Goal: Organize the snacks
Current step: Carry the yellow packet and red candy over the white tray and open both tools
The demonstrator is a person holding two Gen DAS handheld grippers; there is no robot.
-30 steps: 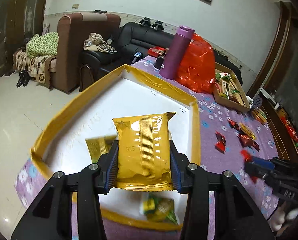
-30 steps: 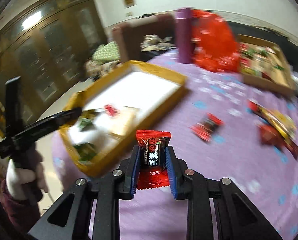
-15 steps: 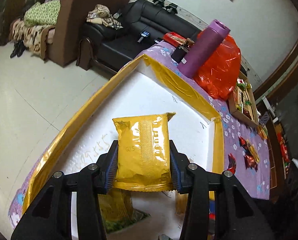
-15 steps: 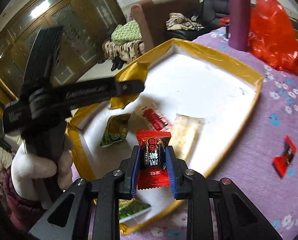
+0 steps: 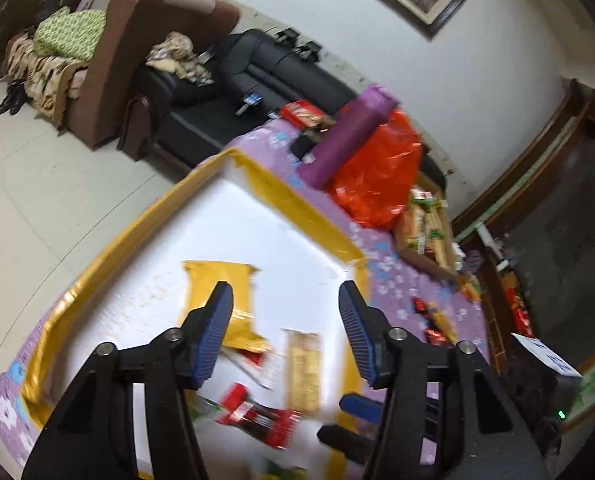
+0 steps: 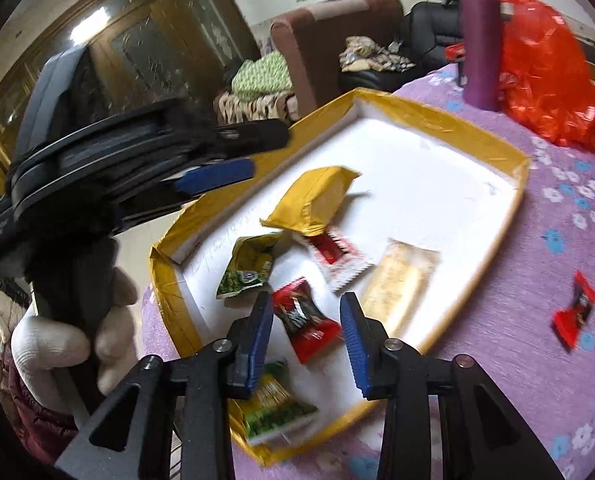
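Note:
A white tray with a yellow taped rim [image 5: 297,196] [image 6: 449,120] sits on the purple flowered tablecloth. My left gripper [image 5: 283,312] is open above it; the gold snack packet [image 5: 221,296] [image 6: 313,200] lies in the tray below it. My right gripper [image 6: 306,320] is open over the tray's near end, with the red candy [image 6: 303,320] loose between its fingers on the tray floor. Green packets [image 6: 249,268], a red-and-white sachet [image 6: 333,256] and a pale wafer bar [image 6: 401,280] also lie in the tray.
A purple bottle [image 6: 479,40] and a red plastic bag [image 6: 545,76] stand behind the tray. A cardboard box of snacks [image 5: 425,228] is at the back right. Loose red candies [image 6: 575,308] [image 5: 429,316] lie on the cloth. Sofas stand beyond the table.
Both grippers opened. The left let go of the gold packet, which now lies in the tray. The right let go of the red candy, which dropped into the tray.

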